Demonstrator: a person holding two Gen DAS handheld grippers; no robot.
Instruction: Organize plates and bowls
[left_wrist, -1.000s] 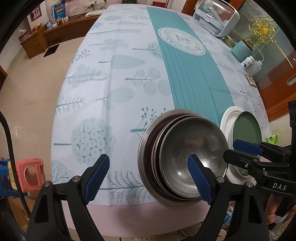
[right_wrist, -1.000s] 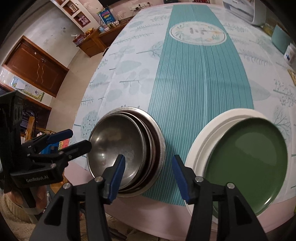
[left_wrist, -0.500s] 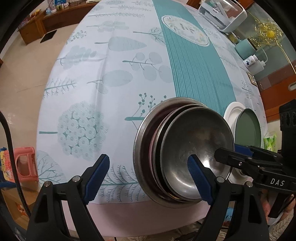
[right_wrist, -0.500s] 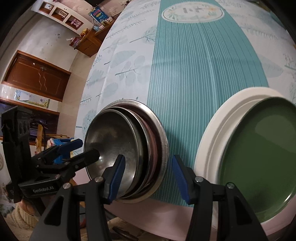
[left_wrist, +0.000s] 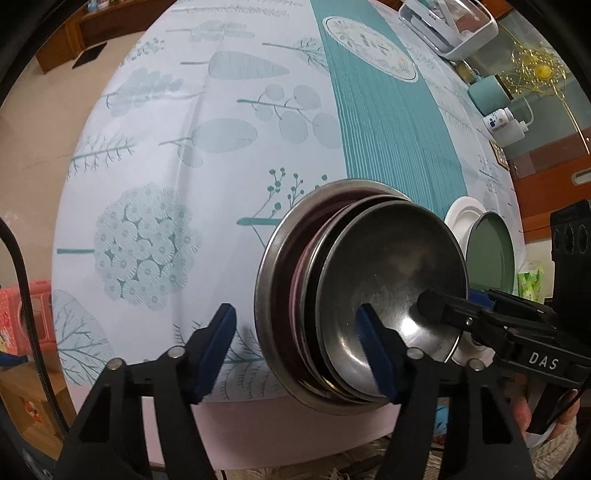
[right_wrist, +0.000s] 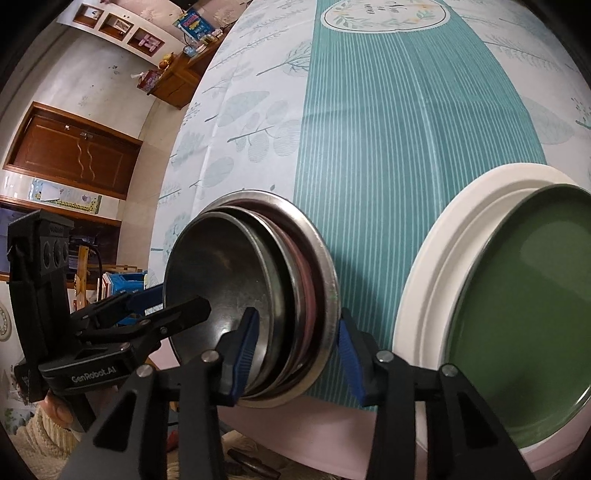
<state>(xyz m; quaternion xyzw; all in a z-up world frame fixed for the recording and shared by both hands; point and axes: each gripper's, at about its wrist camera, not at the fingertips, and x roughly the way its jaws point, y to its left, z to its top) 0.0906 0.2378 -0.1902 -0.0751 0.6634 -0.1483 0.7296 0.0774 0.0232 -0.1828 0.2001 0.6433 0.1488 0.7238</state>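
A stack of steel bowls and plates, with a pinkish dish among them, sits at the table's near edge. My left gripper straddles the stack's left side. One pad is inside the top bowl and the other is out over the cloth, clear of the rim, while the jaws are closing. My right gripper straddles the right side. Its inner pad is in the top bowl and its outer pad is just beside the wide bottom rim, with the jaws closing. A green plate lies on a white plate to the right.
A tree-print tablecloth with a teal runner covers the table. At the far right stand a white box, a teal cup and a white bottle. A pink stool is on the floor to the left.
Both grippers have sunk closer to the steel stack and their jaws have narrowed. In the left view, the right gripper's finger now reaches inside the top bowl.
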